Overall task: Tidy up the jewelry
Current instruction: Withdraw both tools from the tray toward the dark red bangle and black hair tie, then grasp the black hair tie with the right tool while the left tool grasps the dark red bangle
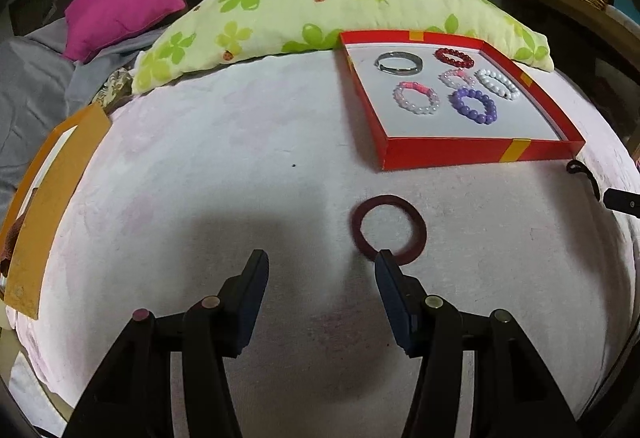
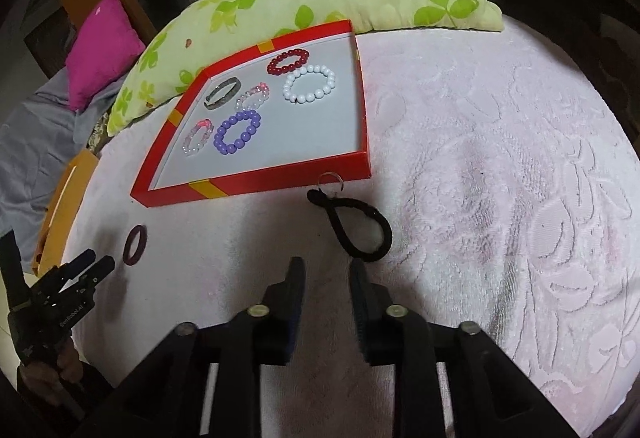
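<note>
The maroon bangle (image 1: 389, 229) lies flat on the pale pink blanket (image 1: 200, 157), just ahead of your left gripper (image 1: 322, 262) and a little to its right; the right-hand finger tip overlaps its near rim in the left wrist view, though you can't tell from here whether it touches. It sits well short of the red tray (image 1: 472, 153), where six bracelets already lie, among them a purple beaded bracelet (image 1: 474, 105) and a silver bangle (image 1: 399, 62).

Your left gripper's fingers stand wide apart and hold nothing. Your right gripper (image 2: 327, 270) has its fingers parted by a narrower gap, also empty, with the black hair tie (image 2: 356, 226) just beyond its tips, near the tray's front wall.

Judge the bangle as a rigid, light hoop with a matte, perhaps fuzzy, surface, so it should not squash and probably won't slide much in the pads. Lying flat on soft plush, it gives you little edge to bite. Take one side of the band across its thickness, one finger inside the ring and one outside, pressing slightly into the blanket to get under it.

The hair tie looks soft and floppy; pinch it anywhere along the loop and expect it to dangle
</note>
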Demonstrator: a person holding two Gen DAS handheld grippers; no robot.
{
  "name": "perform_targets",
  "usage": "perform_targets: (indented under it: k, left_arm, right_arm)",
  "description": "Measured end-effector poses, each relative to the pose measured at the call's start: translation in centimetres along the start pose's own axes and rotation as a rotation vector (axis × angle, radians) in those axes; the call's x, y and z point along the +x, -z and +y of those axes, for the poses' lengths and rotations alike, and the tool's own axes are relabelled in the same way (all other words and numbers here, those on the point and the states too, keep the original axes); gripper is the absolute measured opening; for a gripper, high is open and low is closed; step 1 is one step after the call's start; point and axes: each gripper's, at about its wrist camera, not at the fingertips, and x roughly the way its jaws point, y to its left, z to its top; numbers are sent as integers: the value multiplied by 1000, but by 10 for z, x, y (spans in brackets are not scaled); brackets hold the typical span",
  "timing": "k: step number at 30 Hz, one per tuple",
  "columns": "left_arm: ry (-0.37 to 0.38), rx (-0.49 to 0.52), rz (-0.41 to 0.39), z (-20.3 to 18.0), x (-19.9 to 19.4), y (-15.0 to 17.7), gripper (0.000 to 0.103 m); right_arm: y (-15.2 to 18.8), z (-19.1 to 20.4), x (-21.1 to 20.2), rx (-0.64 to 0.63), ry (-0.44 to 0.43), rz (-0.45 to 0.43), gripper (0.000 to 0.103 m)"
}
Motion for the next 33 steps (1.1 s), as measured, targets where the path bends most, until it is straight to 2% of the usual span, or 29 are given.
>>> perform_targets:
  k: [2, 4, 29, 31, 33]
  left_arm:
    - [0, -7, 6, -1, 3, -1, 57]
    - [5, -8, 10, -3, 5, -2, 57]
    - [-9, 18, 3, -10, 7, -4, 57]
    - [-9, 18, 3, -10, 7, -4, 57]
    - [-9, 19, 3, -10, 8, -4, 57]
  right_arm:
    - [0, 0, 1, -2, 8, -6, 42]
    - [0, -1, 2, -2, 17, -18, 44]
    - [-10, -2, 13, 6, 42, -52, 44]
    - [-10, 0, 15, -1, 47, -51, 42]
    - [-11, 1, 19, -8, 56, -48, 35]
